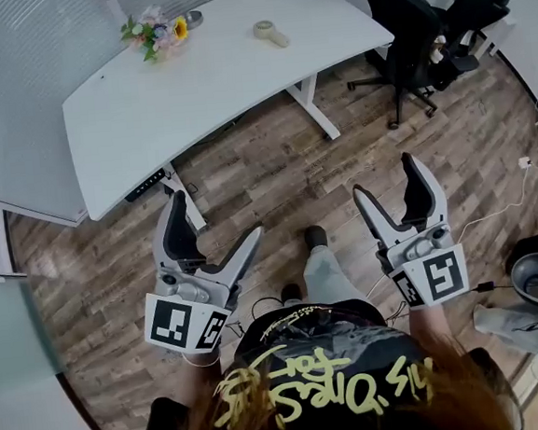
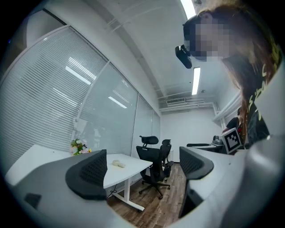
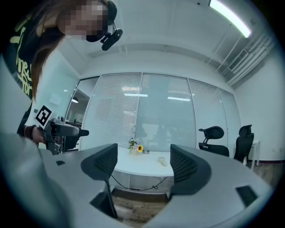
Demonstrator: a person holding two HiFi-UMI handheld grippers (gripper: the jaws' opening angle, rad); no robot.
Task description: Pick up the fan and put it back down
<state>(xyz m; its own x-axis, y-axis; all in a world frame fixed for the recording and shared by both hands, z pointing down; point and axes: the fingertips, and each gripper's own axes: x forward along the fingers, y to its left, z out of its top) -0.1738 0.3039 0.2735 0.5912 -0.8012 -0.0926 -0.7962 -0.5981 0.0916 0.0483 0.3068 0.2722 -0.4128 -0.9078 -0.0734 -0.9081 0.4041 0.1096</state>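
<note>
- Looking down, the head view shows the fan [image 1: 272, 33] on the far table [image 1: 147, 108], well apart from the left gripper [image 1: 216, 214] and the right gripper [image 1: 384, 175].
- Left gripper view: jaws wide, empty.
- Right gripper view: likewise; a hasty reach might knock the fan [image 3: 163, 161] off.

L grey-and-white two-jaw gripper [image 1: 216, 214] is held low in front of the torso [image 1: 320, 373], jaws spread wide, nothing btwn its black ribbed pads [image 2: 91, 171]. R grey-and-white two-jaw gripper [image 1: 383, 174] is roughly level w/ it and well apart, jaws likewise wide, empty. Both point fwd, away from the body. Black-and-white marker cubes [image 1: 185, 324] sit nearest the person.
</note>
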